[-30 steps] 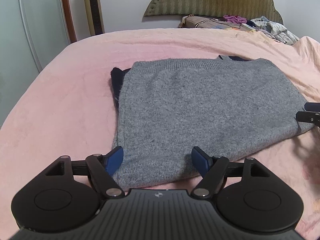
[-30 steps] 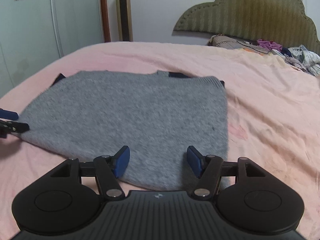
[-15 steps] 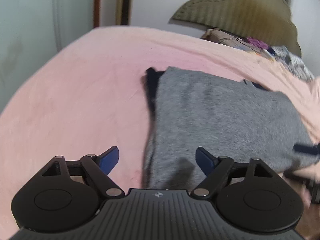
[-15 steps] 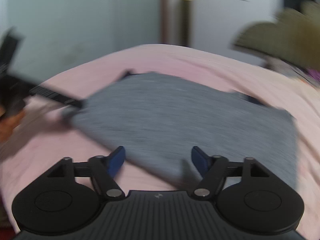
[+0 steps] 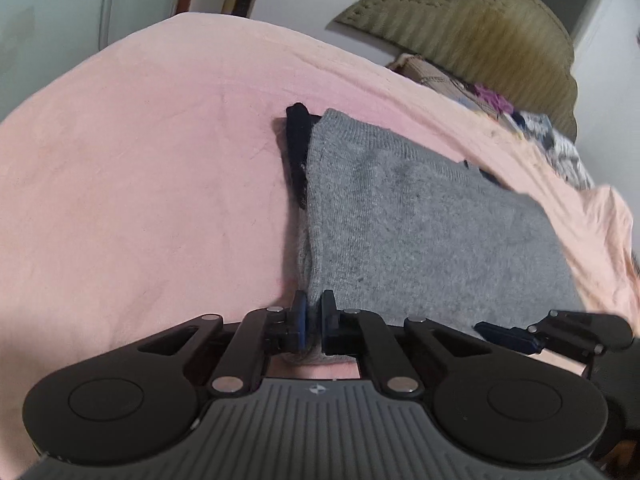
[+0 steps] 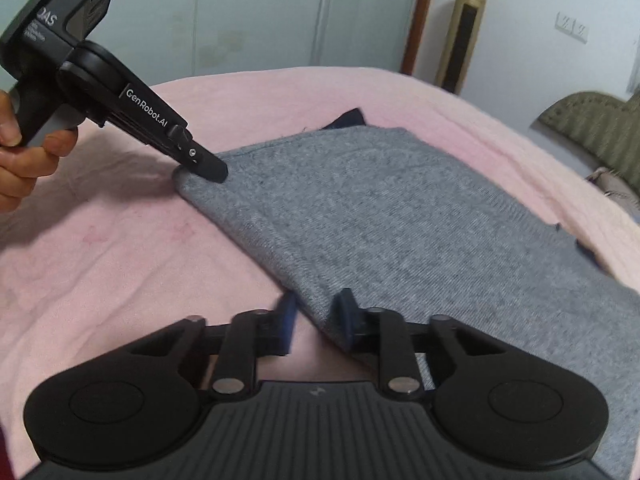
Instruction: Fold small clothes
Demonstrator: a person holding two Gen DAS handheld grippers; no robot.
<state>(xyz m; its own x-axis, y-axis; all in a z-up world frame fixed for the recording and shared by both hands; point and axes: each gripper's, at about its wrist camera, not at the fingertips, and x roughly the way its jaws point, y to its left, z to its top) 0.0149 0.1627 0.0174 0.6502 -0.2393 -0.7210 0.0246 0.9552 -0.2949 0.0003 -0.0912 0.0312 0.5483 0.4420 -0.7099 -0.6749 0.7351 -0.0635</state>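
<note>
The folded grey knit sweater (image 5: pixel 420 232) lies lengthwise toward the olive headboard (image 5: pixel 472 28); left gripper (image 5: pixel 313 320), spread earlier, now pinches its near corner, right gripper (image 6: pixel 316 322) half-closed around the hem.

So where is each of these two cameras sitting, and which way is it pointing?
Left wrist: rides on the left gripper, looking along its fingers across the grey sweater toward the headboard; jaws pinch the sweater's near corner.
Right wrist: rides on the right gripper, facing the wardrobe; jaws straddle the sweater's edge, blurred.
Shared: sweater, pink bedspread, each other's gripper; the person's left hand shows too.
</note>
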